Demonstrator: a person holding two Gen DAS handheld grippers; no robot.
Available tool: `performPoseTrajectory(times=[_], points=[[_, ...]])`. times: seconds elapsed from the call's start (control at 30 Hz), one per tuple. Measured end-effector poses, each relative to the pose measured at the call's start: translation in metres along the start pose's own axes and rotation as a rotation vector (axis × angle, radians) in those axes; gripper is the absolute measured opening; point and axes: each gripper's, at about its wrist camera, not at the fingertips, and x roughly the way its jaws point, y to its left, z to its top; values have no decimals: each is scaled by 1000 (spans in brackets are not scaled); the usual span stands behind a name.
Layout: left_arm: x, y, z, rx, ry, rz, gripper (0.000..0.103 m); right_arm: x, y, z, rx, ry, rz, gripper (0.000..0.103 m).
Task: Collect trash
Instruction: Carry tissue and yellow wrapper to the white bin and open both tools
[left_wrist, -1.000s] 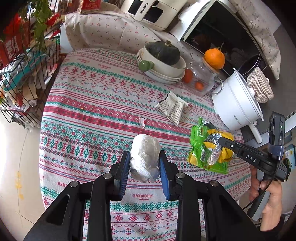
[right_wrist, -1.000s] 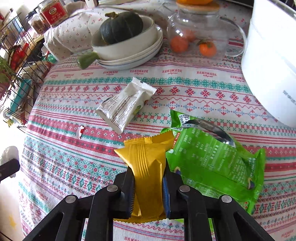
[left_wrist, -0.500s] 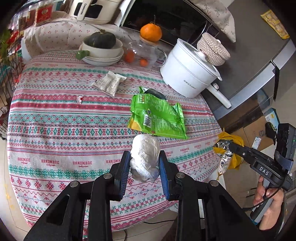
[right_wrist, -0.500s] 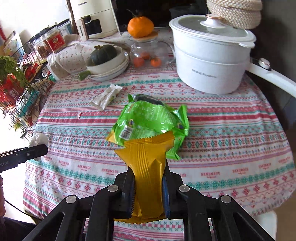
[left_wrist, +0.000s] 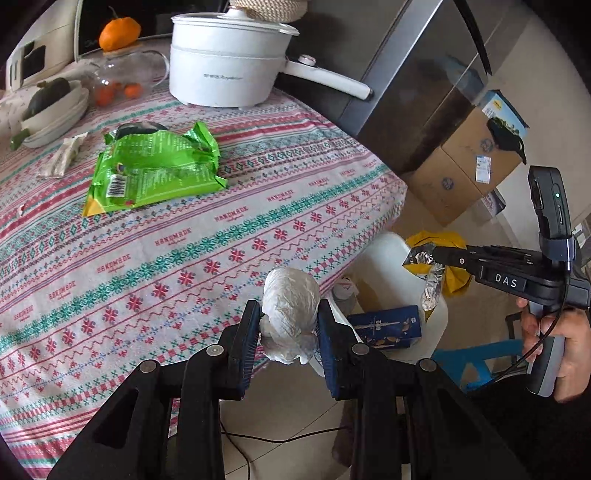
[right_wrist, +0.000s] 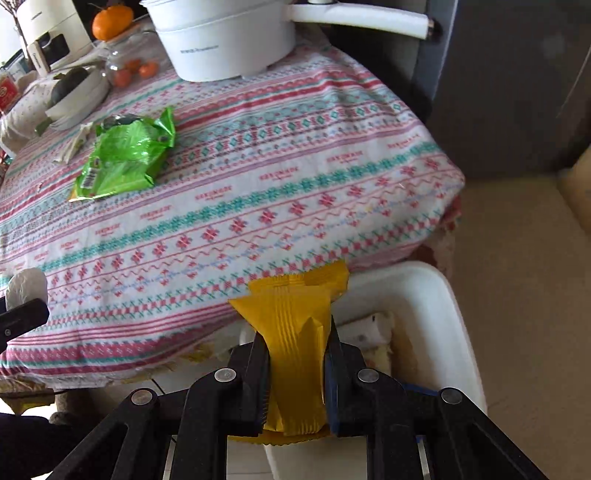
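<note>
My left gripper (left_wrist: 289, 325) is shut on a crumpled white tissue ball (left_wrist: 290, 310), held at the table's near edge, next to a white bin (left_wrist: 384, 273). My right gripper (right_wrist: 295, 354) is shut on a yellow foil wrapper (right_wrist: 295, 317) and hangs over the same white bin (right_wrist: 436, 295) beside the table. In the left wrist view the right gripper (left_wrist: 428, 258) shows with the yellow wrapper (left_wrist: 450, 243) above the bin, a hand on its grip. A green snack bag (left_wrist: 155, 170) and a small white packet (left_wrist: 64, 157) lie on the tablecloth.
A white pot (left_wrist: 225, 62) with a long handle, a glass jar with oranges (left_wrist: 118, 81), and stacked bowls with a squash (left_wrist: 51, 107) stand at the back. A dark blue box (left_wrist: 386, 326) lies in the bin. Cardboard boxes (left_wrist: 469, 155) and a dark cabinet stand at the right.
Both grippers swept right off the table's middle to its edge, carrying the tissue ball and the yellow wrapper. The white bin has come into view beneath them.
</note>
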Motion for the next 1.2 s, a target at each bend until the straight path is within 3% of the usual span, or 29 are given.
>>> performPoseTrajectory(times=[0.27,0.4,0.83,0.93,1.1,1.2], points=[[52,-74,-3,169,54,-42,32,19,-58,-17,83,87,-66,24],[79,-102,-8,265,84,-44,32,17,-76,-18,132,89,-75,39],[131,-130,-21,371,127,-87,35,3,-88,-18,152,54,-67,55],[138,-131,-20,380,138,-88,40,2,-91,-18,161,54,-69,56],[139,-126,-17,364,136,-57,62,2,-95,-19,178,56,-74,59],[130,-118,-13,338,124,-47,69,3,-94,-18,176,55,-74,61]])
